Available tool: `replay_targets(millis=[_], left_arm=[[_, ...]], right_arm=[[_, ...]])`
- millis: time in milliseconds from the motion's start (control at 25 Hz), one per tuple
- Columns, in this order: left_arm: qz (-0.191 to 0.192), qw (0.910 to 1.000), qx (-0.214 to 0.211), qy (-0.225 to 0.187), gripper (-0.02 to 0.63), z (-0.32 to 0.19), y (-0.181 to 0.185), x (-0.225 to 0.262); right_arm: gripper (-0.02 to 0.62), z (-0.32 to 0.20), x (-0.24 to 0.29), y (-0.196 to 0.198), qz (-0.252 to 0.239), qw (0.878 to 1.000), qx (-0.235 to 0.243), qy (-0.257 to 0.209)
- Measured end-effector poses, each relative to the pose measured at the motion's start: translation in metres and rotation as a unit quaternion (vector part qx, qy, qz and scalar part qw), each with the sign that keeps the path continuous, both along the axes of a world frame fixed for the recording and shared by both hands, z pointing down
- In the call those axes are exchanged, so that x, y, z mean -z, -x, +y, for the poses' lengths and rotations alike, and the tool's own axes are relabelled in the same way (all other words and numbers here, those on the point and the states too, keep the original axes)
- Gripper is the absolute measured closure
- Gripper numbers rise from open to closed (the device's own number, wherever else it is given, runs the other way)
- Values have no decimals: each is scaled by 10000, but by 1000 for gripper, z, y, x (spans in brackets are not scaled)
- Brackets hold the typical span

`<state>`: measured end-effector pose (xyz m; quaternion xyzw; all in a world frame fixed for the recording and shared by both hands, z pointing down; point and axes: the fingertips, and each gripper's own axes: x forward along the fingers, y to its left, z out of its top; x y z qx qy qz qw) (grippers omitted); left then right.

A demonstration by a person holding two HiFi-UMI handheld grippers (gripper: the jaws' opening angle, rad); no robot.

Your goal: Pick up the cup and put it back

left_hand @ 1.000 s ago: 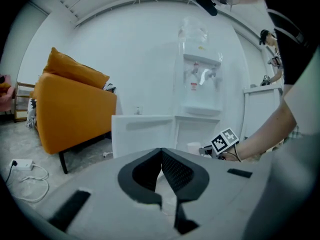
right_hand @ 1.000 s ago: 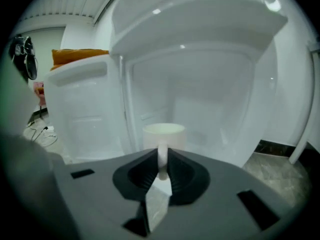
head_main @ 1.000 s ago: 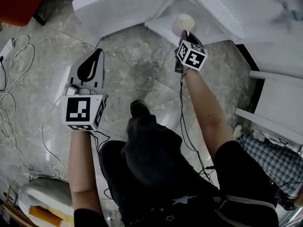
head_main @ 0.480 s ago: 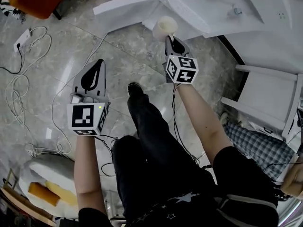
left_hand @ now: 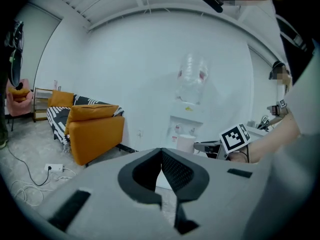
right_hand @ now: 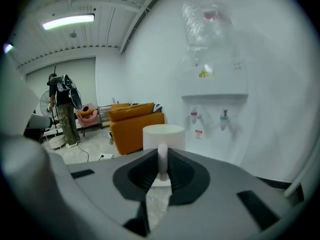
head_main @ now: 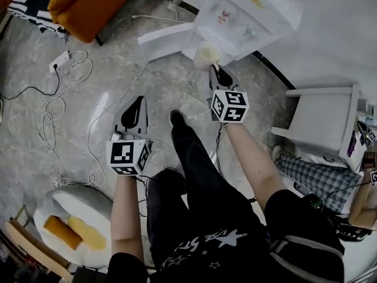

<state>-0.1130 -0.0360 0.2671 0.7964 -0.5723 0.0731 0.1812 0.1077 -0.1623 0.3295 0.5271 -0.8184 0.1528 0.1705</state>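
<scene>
A white cup (head_main: 209, 55) hangs in the air in front of the water dispenser (head_main: 247, 10), held by its handle. My right gripper (head_main: 219, 72) is shut on that handle. In the right gripper view the cup (right_hand: 163, 134) stands upright just past the jaws, the handle pinched between the pads at my right gripper (right_hand: 162, 163). My left gripper (head_main: 134, 108) is held lower, to the left, over the floor. Its jaws are shut with nothing in them, as the left gripper (left_hand: 161, 156) view shows.
An orange sofa (head_main: 88, 5) stands at the far left. Cables and a power strip (head_main: 60, 59) lie on the floor. A white chair (head_main: 321, 117) is at the right. A person (right_hand: 62, 109) stands far back in the room. The dispenser's taps (right_hand: 209, 116) face me.
The head view has swung up and forward: the dispenser and sofa have come into sight. My right gripper keeps its hold on the cup and both grippers stay in much the same stance.
</scene>
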Motion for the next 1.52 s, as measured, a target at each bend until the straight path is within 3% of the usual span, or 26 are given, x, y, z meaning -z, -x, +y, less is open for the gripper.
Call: replay_targets(millis=[280,440,640,1080,1280,1520], left_arm=[[-55,9997,-1,-248,597,61,-5,105],[-159,9992,163,-341,597,97,4,135],[-172,9987,390,-268,597,140,3,142],[-44,9967,793,191,597,235,12,116],[-108,9968,793,71,597,235,16,125],[-311,9979,538,-174,597,197,7,147]], right_arm=[[552,66,120,-24,-216,9995,-4,-214],[552,98,154,-31,-320,9985,-102,-434],[552,139,171,-43,-369,9980,-240,-446],[552,205,169,-52,-122,9997,-45,-188],[552,210,174,-54,-231,9992,-156,-294],[552,199,173,-49,-184,9993,-40,-323]])
